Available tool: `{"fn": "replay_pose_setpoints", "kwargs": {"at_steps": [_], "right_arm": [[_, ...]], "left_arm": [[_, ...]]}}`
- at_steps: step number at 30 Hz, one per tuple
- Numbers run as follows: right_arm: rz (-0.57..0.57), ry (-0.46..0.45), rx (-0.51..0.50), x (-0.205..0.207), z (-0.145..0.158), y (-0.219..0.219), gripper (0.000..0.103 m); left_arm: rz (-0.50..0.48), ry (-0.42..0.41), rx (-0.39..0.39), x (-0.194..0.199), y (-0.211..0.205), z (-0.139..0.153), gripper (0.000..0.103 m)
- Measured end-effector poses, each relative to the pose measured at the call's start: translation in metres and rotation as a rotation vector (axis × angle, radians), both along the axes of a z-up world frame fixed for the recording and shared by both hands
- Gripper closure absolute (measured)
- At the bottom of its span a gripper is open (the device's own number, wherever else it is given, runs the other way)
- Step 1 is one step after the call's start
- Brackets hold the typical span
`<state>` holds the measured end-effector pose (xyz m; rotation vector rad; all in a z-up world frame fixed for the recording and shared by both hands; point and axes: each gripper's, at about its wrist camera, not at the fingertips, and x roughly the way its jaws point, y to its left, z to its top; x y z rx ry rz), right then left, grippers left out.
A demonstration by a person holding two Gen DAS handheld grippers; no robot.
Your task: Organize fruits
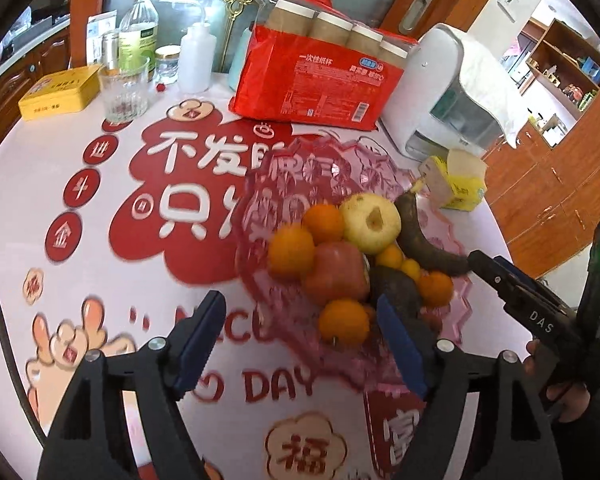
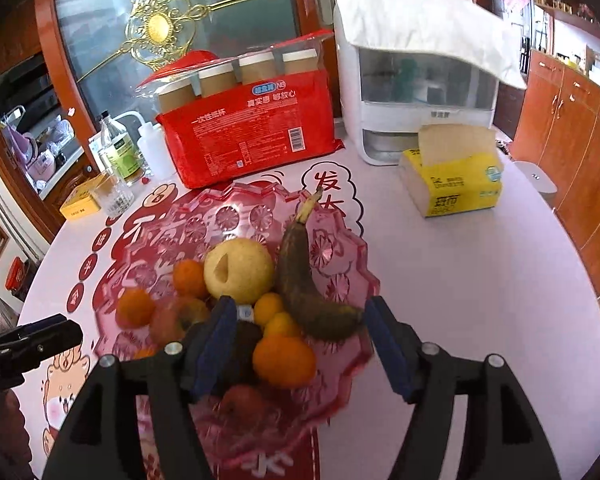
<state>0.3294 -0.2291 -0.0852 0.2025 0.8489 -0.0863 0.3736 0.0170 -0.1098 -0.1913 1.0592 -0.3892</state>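
A pink glass fruit plate stands on the table. It holds a yellow apple, a dark overripe banana, a red apple, a dark avocado and several oranges. My left gripper is open at the plate's near edge, empty. My right gripper is open over the plate's near side, with the banana's end and an orange between its fingers, holding nothing. It also shows in the left wrist view.
A red pack of paper cups, a white appliance, a yellow tissue pack, a glass, bottles and a yellow tin stand along the back of the table.
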Motion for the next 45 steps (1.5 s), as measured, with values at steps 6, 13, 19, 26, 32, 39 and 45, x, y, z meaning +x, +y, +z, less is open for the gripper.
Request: {"fn": "replay_pose_setpoints", "kwargs": {"at_steps": [6, 13, 19, 26, 32, 39, 45], "right_arm": [[-0.019, 0.026, 0.005, -0.042, 0.007, 0.02, 0.033], [-0.041, 0.079, 0.053, -0.096, -0.007, 0.049, 0.028], [0.024, 0.147, 0.114, -0.14, -0.026, 0.079, 0.027], [0.208, 0.22, 0.219, -0.183, -0.03, 0.102, 0.027], [0.308, 0.242, 0.19, -0.222, 0.004, 0.101, 0.027], [0.327, 0.203, 0.181, -0.265, 0.058, 0.093, 0.027], [0.296, 0.134, 0.136, -0.304, 0.093, 0.092, 0.022]], "left_arm": [[-0.018, 0.026, -0.003, -0.036, 0.02, -0.001, 0.022], [-0.032, 0.103, -0.001, -0.075, 0.049, -0.018, 0.022], [0.003, 0.147, 0.048, -0.116, 0.066, -0.024, 0.022], [0.09, 0.086, 0.128, -0.18, 0.061, 0.0, 0.016], [0.131, 0.016, 0.162, -0.232, 0.056, 0.036, 0.012], [0.139, -0.056, 0.201, -0.282, 0.045, 0.077, 0.012], [0.13, -0.121, 0.208, -0.321, 0.03, 0.105, 0.01]]}}
